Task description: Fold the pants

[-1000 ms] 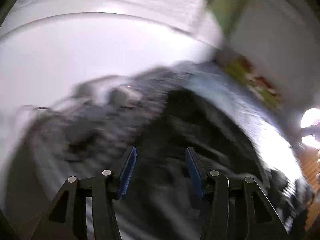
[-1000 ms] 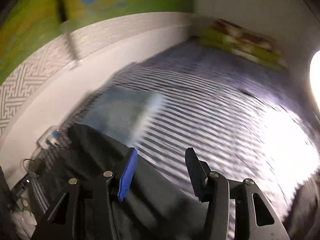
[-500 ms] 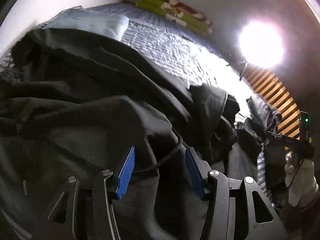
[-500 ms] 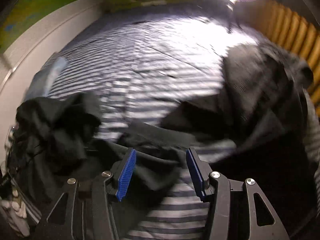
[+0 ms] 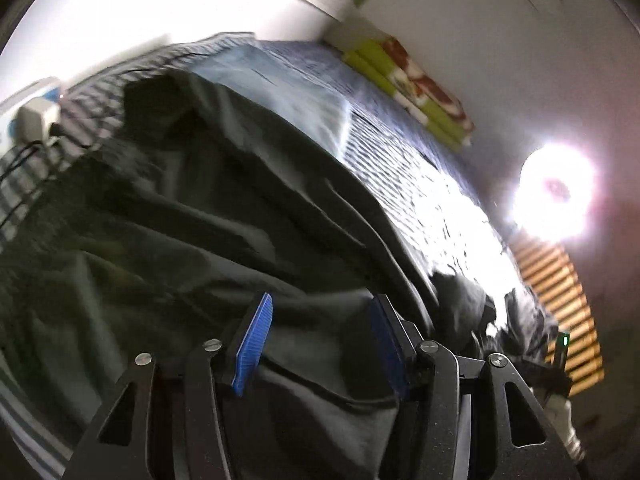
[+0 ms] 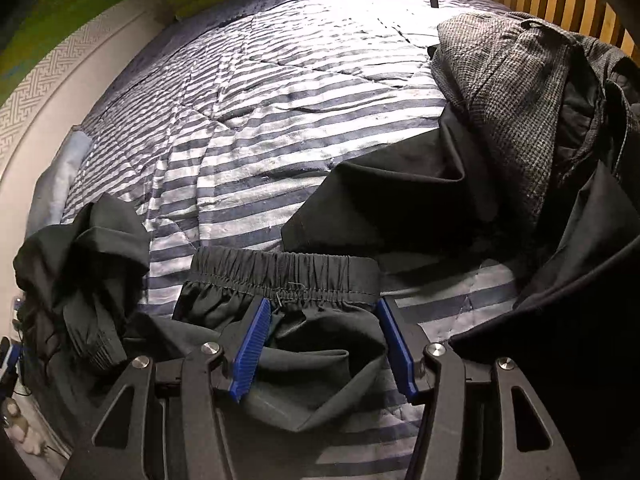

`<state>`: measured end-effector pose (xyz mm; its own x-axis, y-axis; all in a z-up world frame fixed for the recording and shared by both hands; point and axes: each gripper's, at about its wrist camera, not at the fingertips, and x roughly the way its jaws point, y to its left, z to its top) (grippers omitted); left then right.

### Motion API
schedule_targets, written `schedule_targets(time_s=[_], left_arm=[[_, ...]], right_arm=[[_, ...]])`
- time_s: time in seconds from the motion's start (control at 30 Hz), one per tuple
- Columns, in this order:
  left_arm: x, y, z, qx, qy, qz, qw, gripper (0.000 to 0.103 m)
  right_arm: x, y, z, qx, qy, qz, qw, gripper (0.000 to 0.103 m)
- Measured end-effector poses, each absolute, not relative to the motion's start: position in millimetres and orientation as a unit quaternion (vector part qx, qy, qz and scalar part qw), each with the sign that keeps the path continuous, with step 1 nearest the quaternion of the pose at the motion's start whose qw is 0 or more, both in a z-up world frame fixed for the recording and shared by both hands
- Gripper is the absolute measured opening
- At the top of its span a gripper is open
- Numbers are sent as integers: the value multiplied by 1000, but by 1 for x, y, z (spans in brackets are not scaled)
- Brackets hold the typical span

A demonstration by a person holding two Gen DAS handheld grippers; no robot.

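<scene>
Pants (image 6: 288,280) beside checked garment (image 6: 508,92), striped quilt (image 6: 280,92)

Dark pants spread over a striped bed, seen past parted blue-padded jaws

The dark grey-green crumpled fabric pants (image 5: 192,216) are seen filling the left and centre of the frame, laid over a blue-and-white striped quilted bedcover (image 5: 400,168). The left gripper (image 5: 320,340) is shown at the bottom centre, its jaws parted with pants fabric lying between the blue ribbed pads (image 5: 254,344), unpinched. A folded green floral blanket (image 5: 412,88) is seen upper right, a glaring round lamp (image 5: 554,196) at right.
</scene>
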<state>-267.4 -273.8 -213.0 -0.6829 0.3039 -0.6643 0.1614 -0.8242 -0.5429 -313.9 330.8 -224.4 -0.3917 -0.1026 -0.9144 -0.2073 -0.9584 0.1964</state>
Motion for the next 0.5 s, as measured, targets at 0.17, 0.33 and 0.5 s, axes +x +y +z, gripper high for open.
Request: schedule_targets(time_s=[0.17,0.33,0.5], left_arm=[[-271,-277,-221,-414,-292,862,36,55],[-278,-255,-220,-421,-256,869,39,55],[-282,-246,-223,-428,-255,866,36,55]], right_arm=[[-295,342,-216,-536,168,826,41,3],[-241,360,-160,-469,190,861,51,2],[-161,396,-93,-396,183,891,123,2]])
